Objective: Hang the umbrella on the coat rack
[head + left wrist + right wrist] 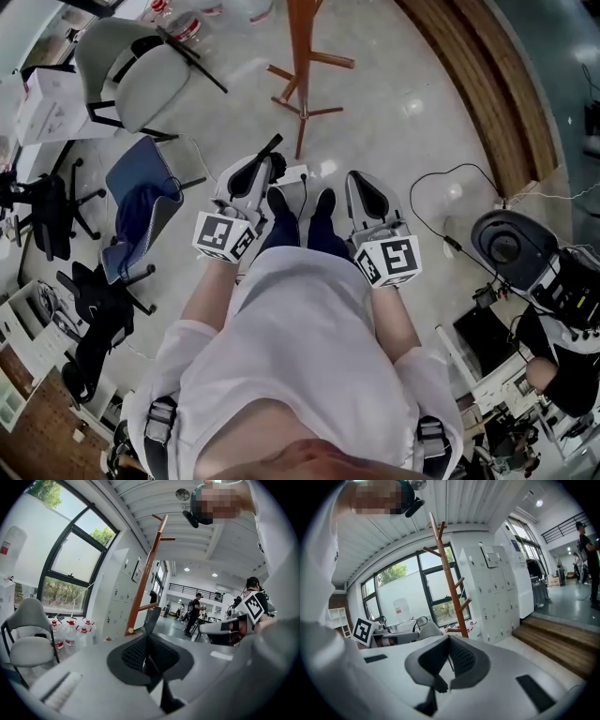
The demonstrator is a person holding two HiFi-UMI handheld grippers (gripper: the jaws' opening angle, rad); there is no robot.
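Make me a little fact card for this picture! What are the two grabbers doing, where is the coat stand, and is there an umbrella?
Left gripper: jaws shut, nothing between them
Right gripper: jaws shut, nothing between them
Orange-brown wooden coat rack: upright on the pale shiny floor, ahead of the person's dark shoes
Rack pegs: the ones that show are bare
Umbrella: not seen in any view
Nearby: grey padded chair, left of the rack in the head view

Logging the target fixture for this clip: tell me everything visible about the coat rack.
The coat rack is a slim, reddish-brown, wooden-looking pole standing upright on spread legs on the pale floor, near a window and pale lockers. Short pegs angle upward at several heights. Nothing hangs on the pegs in view; only the floor touches it.
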